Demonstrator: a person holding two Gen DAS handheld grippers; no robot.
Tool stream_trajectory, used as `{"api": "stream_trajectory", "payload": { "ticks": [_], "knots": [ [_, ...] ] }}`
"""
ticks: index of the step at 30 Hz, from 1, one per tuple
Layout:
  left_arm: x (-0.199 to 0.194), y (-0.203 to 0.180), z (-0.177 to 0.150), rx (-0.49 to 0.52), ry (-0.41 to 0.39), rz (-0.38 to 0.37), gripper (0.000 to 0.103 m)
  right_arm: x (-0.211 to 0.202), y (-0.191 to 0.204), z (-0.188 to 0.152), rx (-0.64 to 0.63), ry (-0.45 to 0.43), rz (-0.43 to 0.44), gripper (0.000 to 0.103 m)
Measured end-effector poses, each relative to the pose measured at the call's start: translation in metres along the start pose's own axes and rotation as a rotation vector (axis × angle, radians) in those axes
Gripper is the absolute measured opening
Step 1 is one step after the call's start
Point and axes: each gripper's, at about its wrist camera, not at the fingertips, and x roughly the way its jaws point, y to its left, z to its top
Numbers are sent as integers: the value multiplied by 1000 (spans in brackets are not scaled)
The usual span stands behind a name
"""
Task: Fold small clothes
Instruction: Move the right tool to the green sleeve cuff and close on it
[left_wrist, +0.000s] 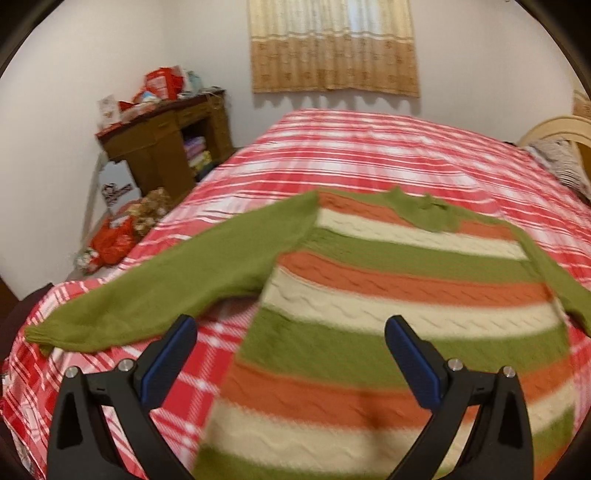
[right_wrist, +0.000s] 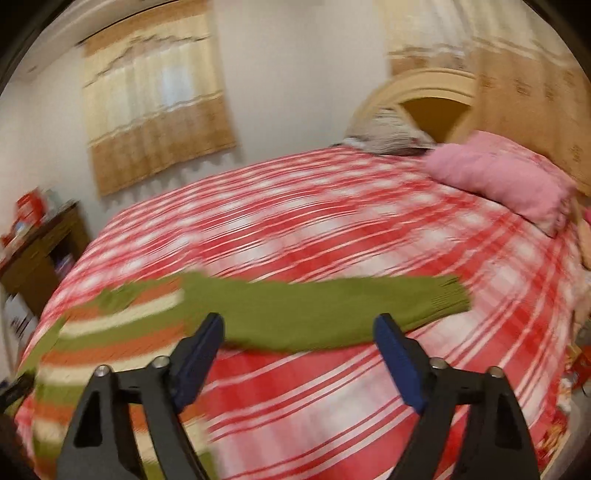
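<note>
A small knit sweater (left_wrist: 388, 288) with green, orange and cream stripes lies spread flat on the red plaid bed (left_wrist: 369, 155). Its green sleeves stretch out to both sides. My left gripper (left_wrist: 291, 325) is open and empty, above the sweater's lower left body near the left sleeve (left_wrist: 155, 291). In the right wrist view the sweater's body (right_wrist: 110, 325) is at the left and the right sleeve (right_wrist: 332, 310) runs across the middle. My right gripper (right_wrist: 299, 325) is open and empty, just in front of that sleeve.
A brown cabinet (left_wrist: 166, 147) with clutter on top stands left of the bed, with bags and boxes (left_wrist: 118, 229) on the floor. A pink pillow (right_wrist: 502, 177) and a wooden headboard (right_wrist: 436, 103) are at the far right. Curtains (left_wrist: 332, 48) hang on the wall.
</note>
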Motion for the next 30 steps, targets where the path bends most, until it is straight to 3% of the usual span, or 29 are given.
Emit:
{"api": "stream_trajectory", "payload": {
  "ticks": [3,8,22,25,30],
  "knots": [
    [17,5,3,-8,19,51,103,38,-45,18,25,48,-164,82],
    [31,5,6,-17,38,87,103,73,-81,28,-7,81,-304,82],
    [45,-33,7,38,23,61,103,95,-76,24,-36,98,-306,82],
    [49,-33,6,34,19,70,103,108,-91,24,9,122,-285,82],
    [57,-22,0,-11,23,86,103,121,-107,21,23,148,-331,82]
  ]
}}
